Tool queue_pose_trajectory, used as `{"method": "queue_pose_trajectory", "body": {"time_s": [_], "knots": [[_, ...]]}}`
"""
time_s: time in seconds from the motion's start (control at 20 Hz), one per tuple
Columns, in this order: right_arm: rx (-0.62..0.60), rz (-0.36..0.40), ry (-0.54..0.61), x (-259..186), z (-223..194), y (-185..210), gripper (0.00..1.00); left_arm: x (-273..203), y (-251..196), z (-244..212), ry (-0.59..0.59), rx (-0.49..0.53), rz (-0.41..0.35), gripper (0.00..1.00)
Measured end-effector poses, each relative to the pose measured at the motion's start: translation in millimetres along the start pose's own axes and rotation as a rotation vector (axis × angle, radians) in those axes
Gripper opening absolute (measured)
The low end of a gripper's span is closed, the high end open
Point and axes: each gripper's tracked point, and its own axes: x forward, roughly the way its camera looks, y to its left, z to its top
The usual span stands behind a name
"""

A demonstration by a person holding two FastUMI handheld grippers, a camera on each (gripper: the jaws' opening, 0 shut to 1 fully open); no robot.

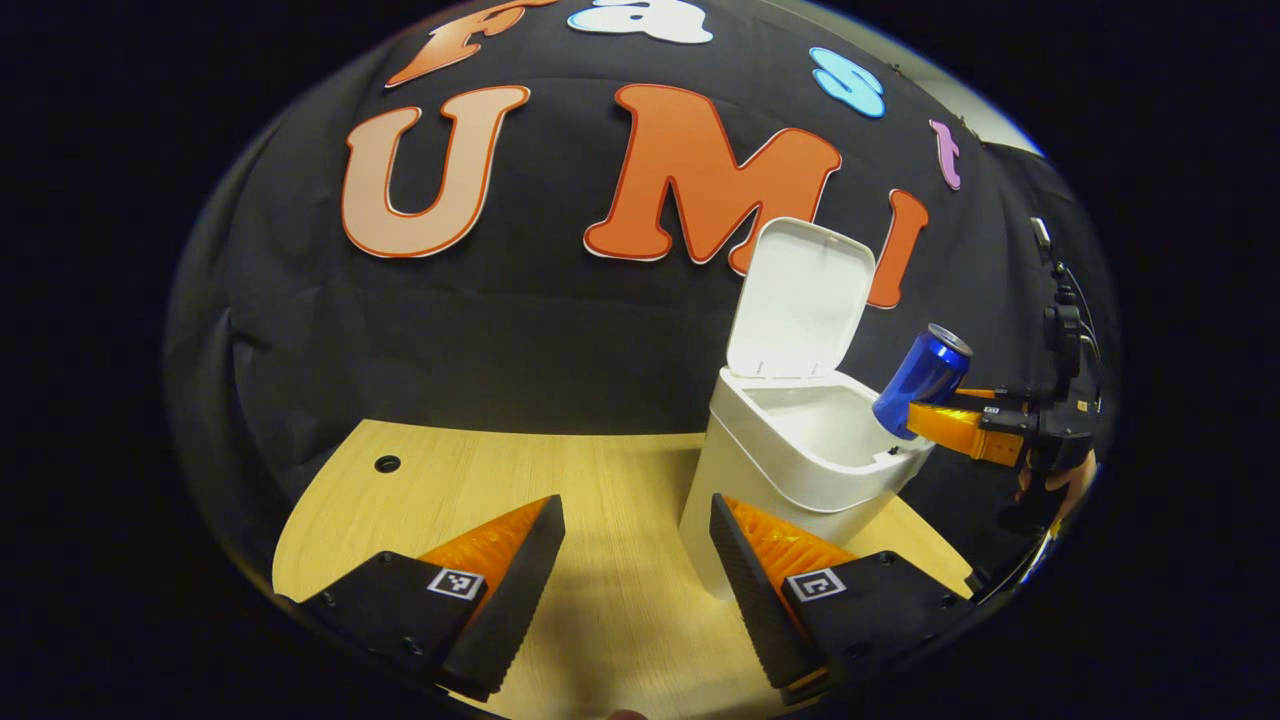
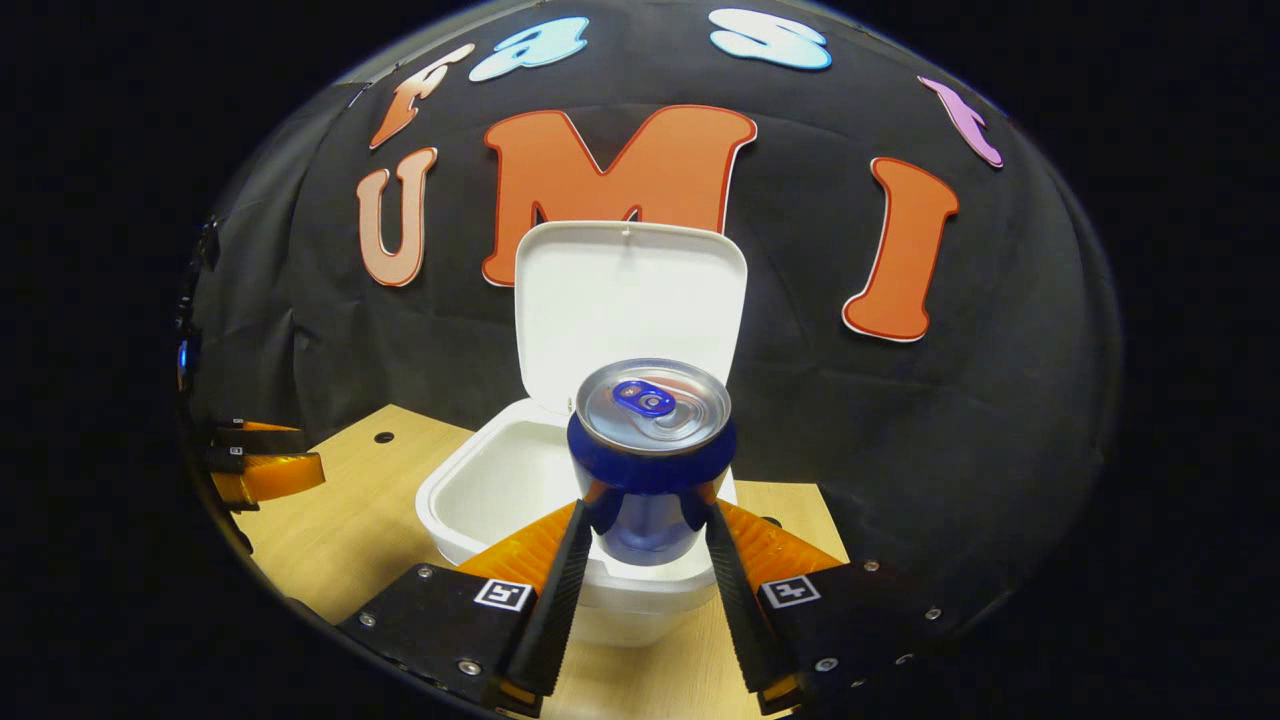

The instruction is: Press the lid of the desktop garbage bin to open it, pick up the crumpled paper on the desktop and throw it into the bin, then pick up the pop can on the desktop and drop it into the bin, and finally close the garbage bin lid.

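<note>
The right gripper (image 2: pixel 640 540) holds the blue can (image 2: pixel 650 460) between its fingers over the open white bin (image 2: pixel 480 500); the left gripper (image 1: pixel 635 570) has its fingers spread wide above the surface (image 1: pixel 600 480).

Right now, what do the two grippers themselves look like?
They match. The left gripper and right gripper each have two wedge-shaped jaws that taper forward, with ribbed inner faces. Each jaw's base carries a small square black-and-white marker and round screws. In the left gripper view, dark cables run behind the right gripper's body.
</note>
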Motion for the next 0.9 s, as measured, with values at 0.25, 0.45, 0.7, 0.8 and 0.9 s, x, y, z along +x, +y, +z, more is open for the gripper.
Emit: {"method": "queue_pose_trajectory", "body": {"time_s": [0.25, 0.45, 0.7, 0.8, 0.9], "knots": [[-0.001, 0.010, 0.017, 6, -15, -4, 0.69, -7, 1, -15, 0.018, -0.033, 0.063, 0.94], [0.020, 0.042, 0.014, 6, -19, -10, 0.70, -13, -8, -23, 0.023, -0.030, 0.101, 0.94], [0.019, 0.084, -0.006, 5, -19, -11, 0.74, -22, -18, -29, 0.025, -0.058, 0.139, 0.97], [0.024, 0.089, -0.013, 4, -20, -12, 0.75, -25, -19, -33, 0.035, -0.062, 0.142, 0.97], [0.029, 0.090, -0.025, 4, -19, -13, 0.76, -26, -14, -33, 0.038, -0.047, 0.149, 0.94]]}}
